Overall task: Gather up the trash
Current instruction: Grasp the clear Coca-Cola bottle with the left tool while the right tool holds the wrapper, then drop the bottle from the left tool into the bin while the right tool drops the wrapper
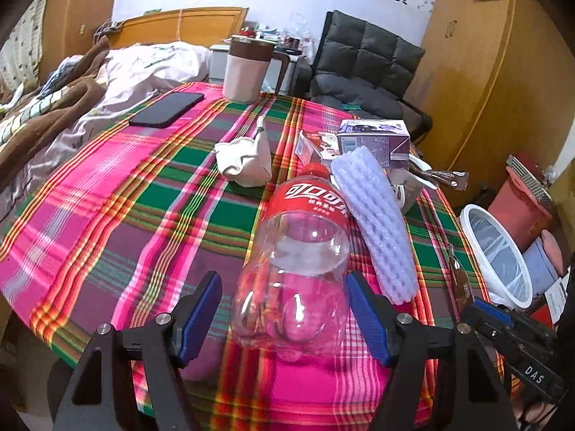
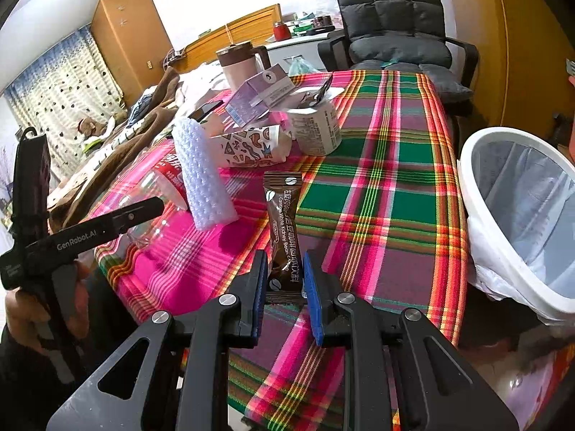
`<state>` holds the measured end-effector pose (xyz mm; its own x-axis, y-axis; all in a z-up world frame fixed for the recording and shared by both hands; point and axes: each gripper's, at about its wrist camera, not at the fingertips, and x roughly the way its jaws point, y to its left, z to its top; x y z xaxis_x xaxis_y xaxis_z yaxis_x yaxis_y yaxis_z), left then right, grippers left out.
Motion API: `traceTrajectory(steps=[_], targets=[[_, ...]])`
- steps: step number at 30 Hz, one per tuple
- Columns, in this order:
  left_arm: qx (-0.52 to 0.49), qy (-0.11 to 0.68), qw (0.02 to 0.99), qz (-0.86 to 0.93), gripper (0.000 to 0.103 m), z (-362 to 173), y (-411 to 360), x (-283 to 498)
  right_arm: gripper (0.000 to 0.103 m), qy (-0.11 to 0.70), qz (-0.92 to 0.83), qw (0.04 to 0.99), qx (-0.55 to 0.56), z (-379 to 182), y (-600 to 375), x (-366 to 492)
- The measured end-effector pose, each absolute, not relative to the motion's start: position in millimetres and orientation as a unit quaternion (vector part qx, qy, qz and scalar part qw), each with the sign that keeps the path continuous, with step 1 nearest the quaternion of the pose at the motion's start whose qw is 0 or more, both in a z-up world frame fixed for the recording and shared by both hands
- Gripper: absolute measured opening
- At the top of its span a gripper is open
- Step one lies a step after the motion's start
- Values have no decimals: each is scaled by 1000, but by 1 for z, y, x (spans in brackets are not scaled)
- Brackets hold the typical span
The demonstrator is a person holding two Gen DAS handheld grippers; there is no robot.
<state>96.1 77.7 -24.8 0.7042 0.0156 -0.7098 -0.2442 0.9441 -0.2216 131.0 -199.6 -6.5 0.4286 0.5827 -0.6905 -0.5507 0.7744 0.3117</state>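
Coffee sachet (image 2: 284,237) pinched in right hand-held gripper (image 2: 285,280), long axis pointing ahead; lined trash bin (image 2: 478,194) just right. Left hand-held gripper (image 1: 284,309) spread around Coca-Cola bottle (image 1: 302,251) lying on table (image 1: 107,215).

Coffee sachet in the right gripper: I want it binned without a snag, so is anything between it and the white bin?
Nothing visible. The coffee sachet sits pinched in the right gripper; only bare plaid tablecloth lies between it and the white bin, whose mouth is open.
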Motion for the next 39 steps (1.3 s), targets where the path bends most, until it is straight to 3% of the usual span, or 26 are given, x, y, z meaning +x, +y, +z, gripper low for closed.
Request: traceTrajectory(steps=[10,12,39], targets=[[-120,410,903,41,71,-30,79,121,23,416,326,849,18,-4,-202,128],[-126,411,902,37,65,-30,81,122,23,415,324,850,18,-4,-203,127],[-141,326,934,49,62,3,86,59,23,399,311,862,19,10,-204,119]])
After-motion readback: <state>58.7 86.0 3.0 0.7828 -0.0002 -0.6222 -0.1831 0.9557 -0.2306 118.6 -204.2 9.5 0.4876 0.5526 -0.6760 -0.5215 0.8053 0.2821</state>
